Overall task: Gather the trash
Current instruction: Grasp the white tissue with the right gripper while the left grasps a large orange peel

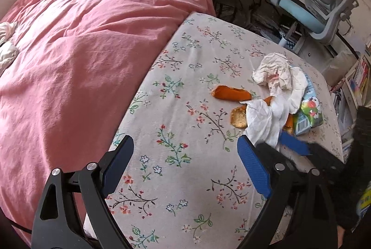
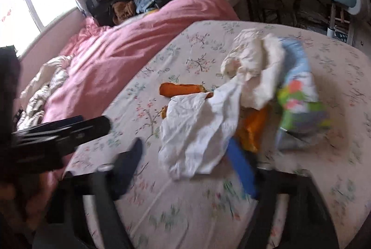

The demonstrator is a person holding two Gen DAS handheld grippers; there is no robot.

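Left wrist: bare sheet [image 1: 185,109] between open fingers [image 1: 252,167].

Each tool is black framed: the left tool [image 1: 185,163] shows silver pivot screws [image 1: 92,165] and ribbed blue pads [image 1: 252,167]; the right tool [image 2: 185,170] has matching blue pads.

tissues: crumpled white heap [image 1: 278,77], right side of floral bedsheet [image 1: 185,109]
peel: orange strips [image 1: 231,93], left of the heap
carton: green-blue [image 1: 309,113], partly under tissues

No legible text anywhere.
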